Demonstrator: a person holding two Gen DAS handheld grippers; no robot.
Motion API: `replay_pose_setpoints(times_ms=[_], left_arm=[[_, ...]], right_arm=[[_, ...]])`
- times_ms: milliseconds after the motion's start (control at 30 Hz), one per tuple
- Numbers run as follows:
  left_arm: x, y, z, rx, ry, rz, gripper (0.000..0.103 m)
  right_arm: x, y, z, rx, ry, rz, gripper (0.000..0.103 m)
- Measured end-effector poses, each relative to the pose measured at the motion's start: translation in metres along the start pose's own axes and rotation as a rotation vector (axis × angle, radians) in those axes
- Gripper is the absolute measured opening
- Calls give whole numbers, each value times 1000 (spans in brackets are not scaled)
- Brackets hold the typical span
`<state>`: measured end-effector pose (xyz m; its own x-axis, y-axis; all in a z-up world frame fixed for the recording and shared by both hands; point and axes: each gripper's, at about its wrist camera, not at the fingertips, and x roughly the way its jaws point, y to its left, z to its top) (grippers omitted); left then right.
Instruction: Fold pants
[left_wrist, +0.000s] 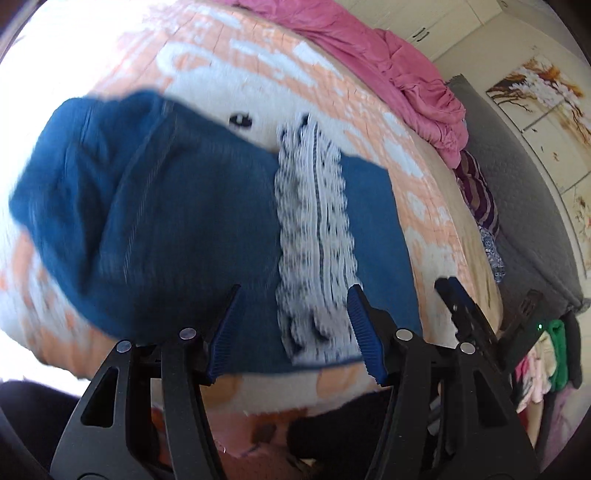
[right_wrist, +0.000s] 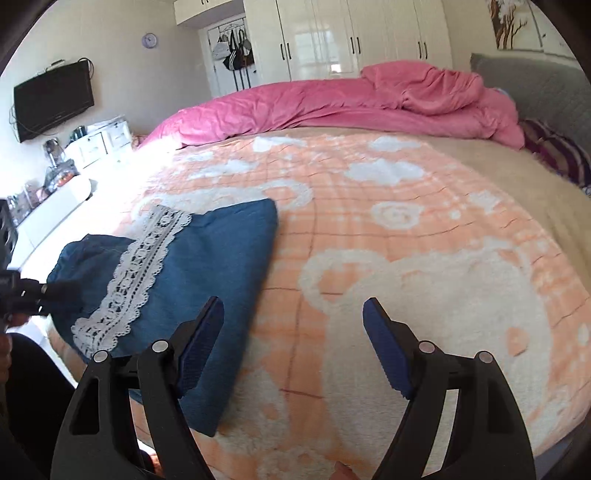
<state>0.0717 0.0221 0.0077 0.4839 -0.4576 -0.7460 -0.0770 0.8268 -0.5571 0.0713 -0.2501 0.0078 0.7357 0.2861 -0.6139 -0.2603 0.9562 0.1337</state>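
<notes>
The blue pants (left_wrist: 177, 221) with a white lace strip (left_wrist: 314, 229) lie folded into a compact bundle on the peach and white blanket (left_wrist: 258, 66). My left gripper (left_wrist: 295, 295) is open and empty, just above the bundle's near edge. In the right wrist view the pants (right_wrist: 207, 266) lie at lower left with the lace strip (right_wrist: 136, 280) running across them. My right gripper (right_wrist: 293, 306) is open and empty over the blanket (right_wrist: 406, 206), its left finger over the bundle's right edge. The right gripper also shows in the left wrist view (left_wrist: 461, 295).
A pink duvet (right_wrist: 332, 103) is bunched along the far side of the bed. A grey headboard (right_wrist: 535, 85) and striped pillow (right_wrist: 554, 151) are at right. White wardrobes (right_wrist: 351, 33), a wall TV (right_wrist: 53, 99) and a cluttered white cabinet (right_wrist: 55, 192) stand beyond the bed.
</notes>
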Motion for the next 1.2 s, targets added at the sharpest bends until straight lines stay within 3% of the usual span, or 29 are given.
replay_pose_setpoints(times_ms=[200, 233, 300, 400, 533, 633, 767, 967, 1200], left_arm=[[17, -17, -20, 14, 26, 28, 48], [22, -20, -21, 17, 25, 36, 45], [27, -26, -22, 55, 17, 88, 18], [21, -30, -24, 114, 8, 125, 14], [15, -41, -31, 248, -15, 226, 15], [24, -44, -36, 293, -9, 269, 18], [24, -40, -33, 289, -12, 267, 28], [27, -45, -33, 290, -10, 247, 44], [25, -47, -35, 300, -9, 244, 47]], right_arm=[[-6, 7, -2, -47, -24, 12, 77], [-6, 9, -3, -57, -22, 20, 77], [-5, 11, -3, -72, -14, 23, 77], [-10, 15, -3, -82, -31, 67, 77], [-14, 34, -6, -134, -38, 184, 76], [-6, 54, -12, -215, 14, 208, 65], [1, 68, -19, -272, 60, 199, 58], [26, 54, -26, -205, 201, 152, 54], [27, 53, -27, -199, 209, 153, 56]])
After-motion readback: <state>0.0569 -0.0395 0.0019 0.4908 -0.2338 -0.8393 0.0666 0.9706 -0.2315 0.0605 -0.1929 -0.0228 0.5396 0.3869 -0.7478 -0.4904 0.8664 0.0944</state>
